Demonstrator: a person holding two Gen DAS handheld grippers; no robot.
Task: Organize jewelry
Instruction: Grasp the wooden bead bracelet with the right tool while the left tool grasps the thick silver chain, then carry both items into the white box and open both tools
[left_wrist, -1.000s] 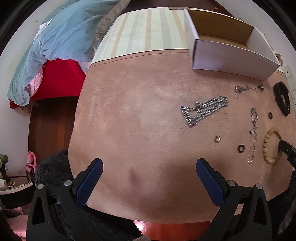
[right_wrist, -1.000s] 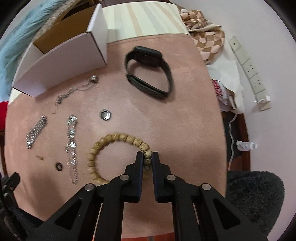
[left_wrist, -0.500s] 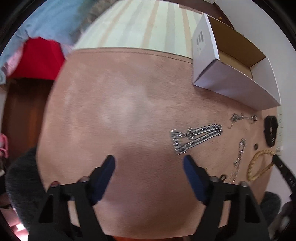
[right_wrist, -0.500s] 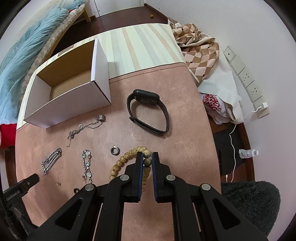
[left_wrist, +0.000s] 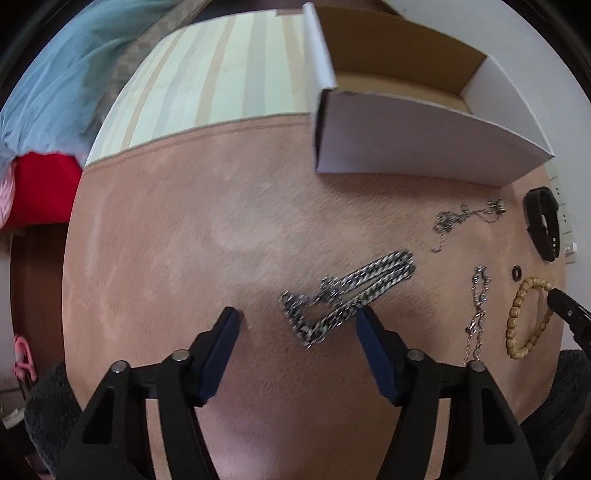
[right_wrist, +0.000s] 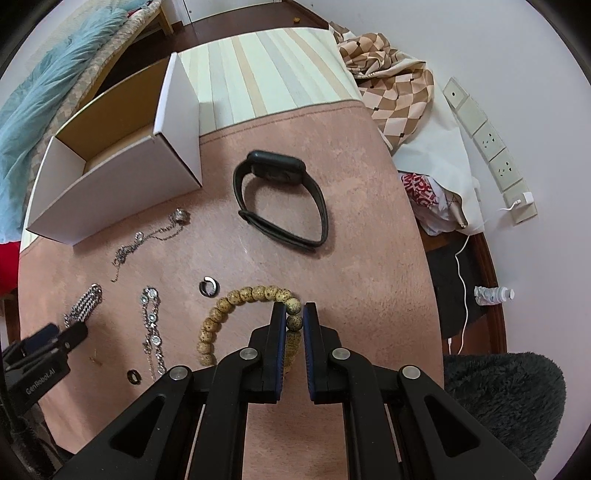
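Note:
My right gripper (right_wrist: 294, 314) is shut on the wooden bead bracelet (right_wrist: 236, 299), which it grips at the bracelet's right side over the pink tablecloth; the bracelet also shows in the left wrist view (left_wrist: 522, 317). My left gripper (left_wrist: 297, 321) is open, its jaws on either side of the near end of a thick silver chain (left_wrist: 347, 295). The open white box (left_wrist: 417, 155) stands at the back; it also shows in the right wrist view (right_wrist: 110, 181).
A black watch (right_wrist: 280, 203), a thin chain with a pendant (right_wrist: 147, 236), a crystal bracelet (right_wrist: 153, 328) and two small rings (right_wrist: 208, 286) lie on the cloth. Fabric and a bag sit at the right edge. Wall sockets are on the right.
My left gripper has moved forward and right until its open jaws flank the silver chain. My right gripper has risen with the bead bracelet held between its jaws.

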